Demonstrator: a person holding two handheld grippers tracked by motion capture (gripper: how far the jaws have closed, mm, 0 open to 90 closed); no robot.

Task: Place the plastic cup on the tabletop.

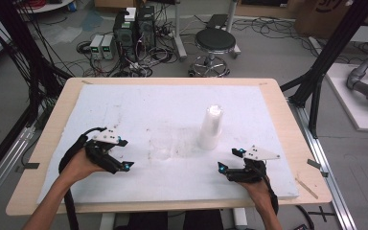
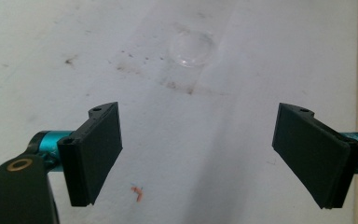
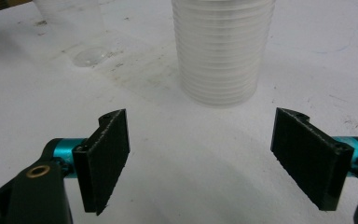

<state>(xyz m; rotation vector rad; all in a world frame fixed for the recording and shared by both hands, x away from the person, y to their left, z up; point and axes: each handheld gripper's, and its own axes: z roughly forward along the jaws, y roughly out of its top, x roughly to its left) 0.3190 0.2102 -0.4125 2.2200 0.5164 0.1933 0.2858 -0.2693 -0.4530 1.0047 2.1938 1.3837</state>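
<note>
A stack of clear plastic cups (image 1: 211,127) stands upside down on the white foam board (image 1: 172,103), right of centre. The right gripper view shows the stack (image 3: 221,49) close ahead. A single clear cup (image 1: 164,146) stands to its left, faint against the board, and appears ahead in the left gripper view (image 2: 191,47) and at the upper left in the right gripper view (image 3: 74,23). My left gripper (image 1: 124,154) (image 2: 200,154) rests open at the board's front left. My right gripper (image 1: 230,159) (image 3: 200,158) rests open at the front right, just short of the stack. Nothing is between either pair of jaws.
The board lies on a wooden table (image 1: 287,129). A thin wooden stick (image 1: 306,188) lies at the table's front right corner. Beyond the table stand a stool (image 1: 214,40), computer boxes (image 1: 134,28) and cables on the floor. Black frame posts (image 1: 333,52) rise at both sides.
</note>
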